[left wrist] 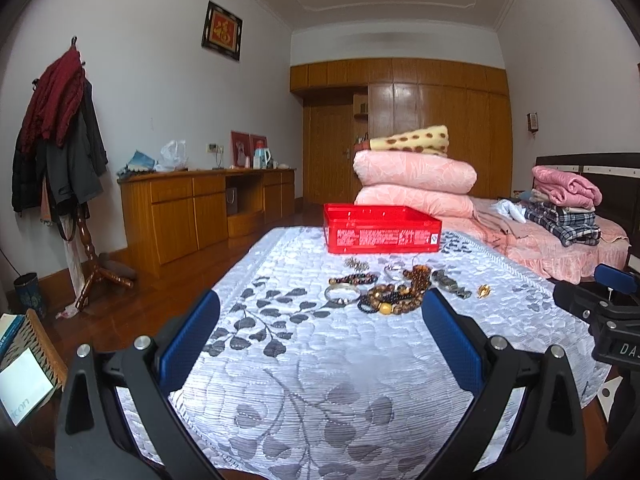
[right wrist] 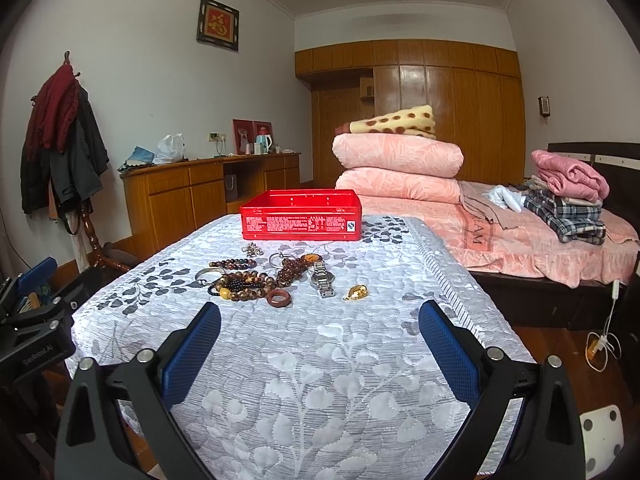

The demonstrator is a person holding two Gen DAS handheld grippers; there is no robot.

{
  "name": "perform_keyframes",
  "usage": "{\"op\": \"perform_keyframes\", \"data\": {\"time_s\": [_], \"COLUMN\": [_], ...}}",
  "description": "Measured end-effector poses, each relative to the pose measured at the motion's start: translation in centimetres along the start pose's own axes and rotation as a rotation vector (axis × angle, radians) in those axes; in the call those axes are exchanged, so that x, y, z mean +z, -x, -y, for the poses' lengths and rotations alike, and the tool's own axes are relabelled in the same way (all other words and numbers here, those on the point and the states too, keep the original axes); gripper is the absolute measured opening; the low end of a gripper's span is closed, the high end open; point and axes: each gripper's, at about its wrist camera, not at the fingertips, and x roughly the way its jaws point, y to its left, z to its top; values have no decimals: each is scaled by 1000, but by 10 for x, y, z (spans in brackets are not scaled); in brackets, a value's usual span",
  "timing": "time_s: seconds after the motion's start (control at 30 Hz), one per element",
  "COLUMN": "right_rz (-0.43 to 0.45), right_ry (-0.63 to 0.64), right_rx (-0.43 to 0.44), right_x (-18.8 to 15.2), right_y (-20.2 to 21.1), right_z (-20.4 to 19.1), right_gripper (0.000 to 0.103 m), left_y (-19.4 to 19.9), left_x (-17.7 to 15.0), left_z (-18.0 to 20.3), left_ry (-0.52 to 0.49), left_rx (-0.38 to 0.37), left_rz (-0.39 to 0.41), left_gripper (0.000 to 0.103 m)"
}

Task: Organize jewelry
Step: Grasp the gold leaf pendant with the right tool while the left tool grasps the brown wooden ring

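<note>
Both my claws are wide apart and hold nothing: the left claw [left wrist: 320, 340] and the right claw [right wrist: 320, 344] hang above the white cloth [right wrist: 320, 380]. The jewelry pile [right wrist: 248, 280] lies in front of the red box [right wrist: 300, 220], not in it. I think I should pick one loose piece first, like the watch [right wrist: 323, 280], and pinch it gently. Only the right view shows the brown ring [right wrist: 279, 298] clearly.

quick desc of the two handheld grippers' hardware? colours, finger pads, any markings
Both alike: left gripper and right gripper have black angular plastic arms with silver round bolt heads, and blue mesh-textured finger pads. The left gripper's body, seen from the right wrist view, carries white lettering, too small to read surely. No cables or sleeves visible.
</note>
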Motion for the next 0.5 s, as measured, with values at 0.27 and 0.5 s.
{"op": "perform_keyframes", "data": {"time_s": [0.27, 0.5], "right_rz": [-67, -135], "right_ry": [-42, -85], "right_rx": [9, 31], "right_x": [-2, 6], "right_y": [-25, -58], "right_z": [17, 34], "right_gripper": [97, 97], "left_y": [-33, -69], "left_x": [0, 6], "left_z": [-13, -2], "left_ry": [34, 8], "left_rx": [-8, -28], "left_rz": [-119, -181], "left_gripper": [98, 98]}}
